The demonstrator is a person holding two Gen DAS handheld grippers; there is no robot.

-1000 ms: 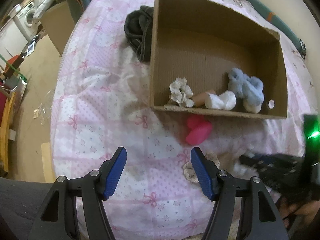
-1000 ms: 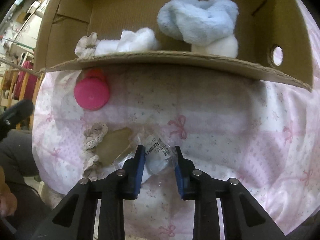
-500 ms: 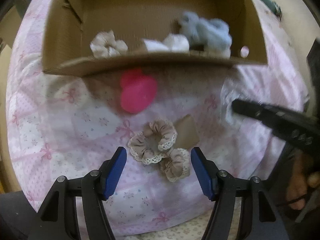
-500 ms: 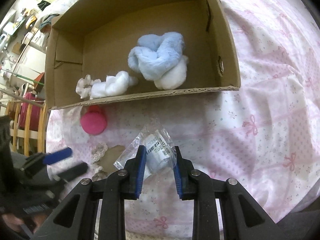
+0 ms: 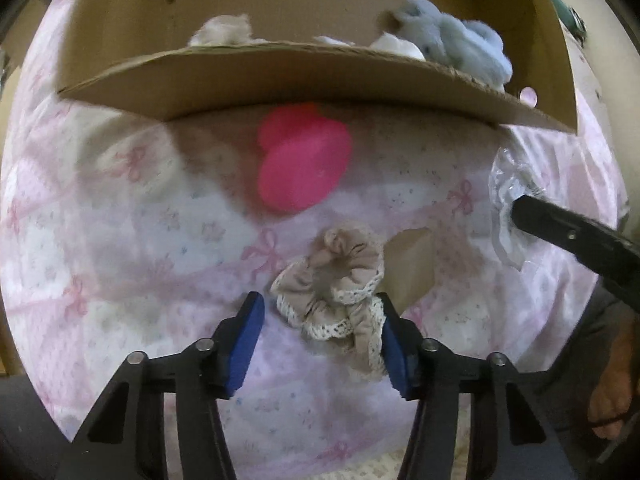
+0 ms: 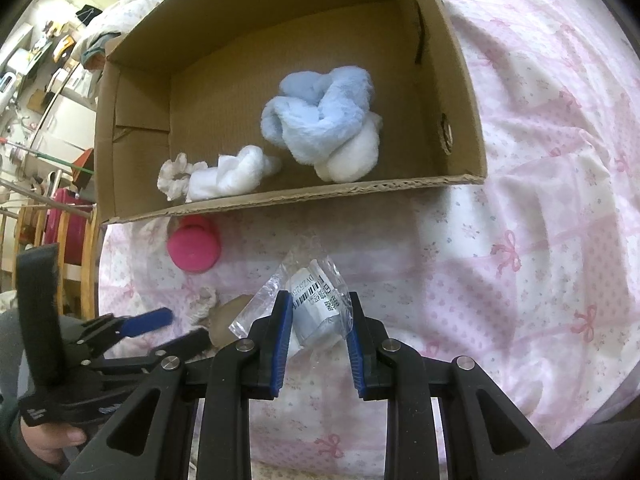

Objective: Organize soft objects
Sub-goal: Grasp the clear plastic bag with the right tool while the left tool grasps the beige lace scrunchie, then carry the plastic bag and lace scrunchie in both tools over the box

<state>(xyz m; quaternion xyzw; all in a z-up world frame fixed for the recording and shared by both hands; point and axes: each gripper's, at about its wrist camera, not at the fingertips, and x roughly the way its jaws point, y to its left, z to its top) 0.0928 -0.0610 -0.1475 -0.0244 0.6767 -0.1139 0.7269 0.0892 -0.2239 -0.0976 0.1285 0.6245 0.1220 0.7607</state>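
A beige lace-trimmed scrunchie [image 5: 332, 288] lies on the pink bedsheet with a brown card tag [image 5: 412, 268] beside it. My left gripper [image 5: 322, 338] points down over it and its jaws are closing. The right pad touches the scrunchie and the left pad stands a little apart. My right gripper [image 6: 318, 320] is shut on a clear plastic bag [image 6: 316, 304] holding a pale rolled item with a barcode label, held just above the sheet. From the right wrist, the left gripper [image 6: 184, 326] shows low at the left.
The open cardboard box [image 6: 320, 194] lies just beyond and holds fluffy blue scrunchies [image 6: 320, 120], a white fluffy one [image 6: 236, 176] and a beige one [image 6: 176, 176]. A pink round object [image 5: 302, 164] rests against its front wall. Furniture stands past the bed's left edge.
My left gripper has dropped toward the beige scrunchie and its jaws have narrowed around it. My right gripper has risen slightly and drawn back with the bag still in its grip.
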